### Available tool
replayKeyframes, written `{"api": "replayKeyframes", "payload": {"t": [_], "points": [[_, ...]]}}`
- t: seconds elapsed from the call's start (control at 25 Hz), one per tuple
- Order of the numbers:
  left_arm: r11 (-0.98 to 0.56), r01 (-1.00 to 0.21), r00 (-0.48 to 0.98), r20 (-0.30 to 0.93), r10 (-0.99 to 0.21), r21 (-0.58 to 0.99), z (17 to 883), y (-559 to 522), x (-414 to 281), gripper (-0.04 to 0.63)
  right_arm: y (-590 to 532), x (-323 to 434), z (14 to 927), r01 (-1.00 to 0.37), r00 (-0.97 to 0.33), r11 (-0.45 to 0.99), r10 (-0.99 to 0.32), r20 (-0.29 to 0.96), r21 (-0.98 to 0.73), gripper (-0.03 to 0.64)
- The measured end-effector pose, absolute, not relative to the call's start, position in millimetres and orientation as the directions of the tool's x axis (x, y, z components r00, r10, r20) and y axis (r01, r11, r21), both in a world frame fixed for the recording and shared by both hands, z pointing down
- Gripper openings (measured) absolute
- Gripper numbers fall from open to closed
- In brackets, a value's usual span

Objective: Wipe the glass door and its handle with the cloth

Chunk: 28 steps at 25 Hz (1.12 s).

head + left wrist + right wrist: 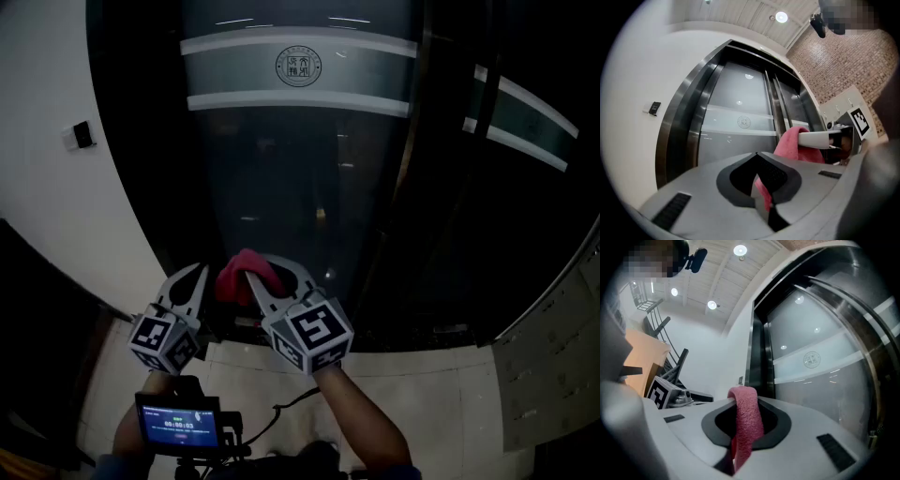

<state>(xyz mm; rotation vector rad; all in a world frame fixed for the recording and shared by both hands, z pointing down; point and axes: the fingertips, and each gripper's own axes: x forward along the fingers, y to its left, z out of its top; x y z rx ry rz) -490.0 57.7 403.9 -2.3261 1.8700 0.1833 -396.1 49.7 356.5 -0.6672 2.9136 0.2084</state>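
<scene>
The right gripper point(267, 281) has its jaws clamped on the pink cloth point(242, 275). In the right gripper view the cloth point(746, 418) runs as a folded strip from the jaw tips back down the slit between them, and the right gripper point(745, 397) shows no other gap. In the head view the cloth bunches at the tips, low in front of the dark glass door point(300, 187), near its foot. Whether it touches the glass I cannot tell.

The left gripper point(195, 279) sits just left of the cloth, pointing the same way. In its own view the left gripper point(756, 154) has its jaws together at the tips. A thin pink sliver shows in the slit lower down, but I cannot tell whether that is caught or only seen through. To the right in that view, the cloth point(792, 143) hangs over one pale finger of the right gripper point(820, 138).

Far up the door a frosted band point(375, 70) carries a round emblem point(298, 67). An upright metal bar point(410, 141) runs along the door's right edge. A small switch point(82, 135) sits on the white wall point(56, 206) to the left. Near the person, a small screen point(178, 424) glows above the pale floor point(422, 394).
</scene>
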Motion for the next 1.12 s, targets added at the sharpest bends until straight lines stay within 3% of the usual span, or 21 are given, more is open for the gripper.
{"api": "replayKeyframes", "payload": {"t": [0.36, 0.56, 0.84, 1.12], "points": [[-0.218, -0.976, 0.212, -0.234, -0.949, -0.004, 352, -5, -548, 0.008, -39, -495, 301, -0.371, -0.917, 0.925, -0.351, -0.188, 0.079, 0.034], [-0.183, -0.976, 0.21, -0.275, -0.938, -0.122, 314, -63, -588, 0.008, -120, -547, 241, -0.354, -0.922, 0.924, -0.319, -0.22, 0.143, 0.035], [-0.162, -0.976, 0.201, -0.318, -0.926, -0.145, 248, -165, -634, 0.008, -222, -621, 163, -0.29, -0.938, 0.931, -0.23, -0.261, 0.22, 0.034], [-0.208, -0.973, 0.231, -0.332, -0.915, -0.104, 224, -220, -652, 0.008, -289, -691, 111, -0.329, -0.933, 0.889, -0.253, -0.258, 0.319, 0.035]]}}
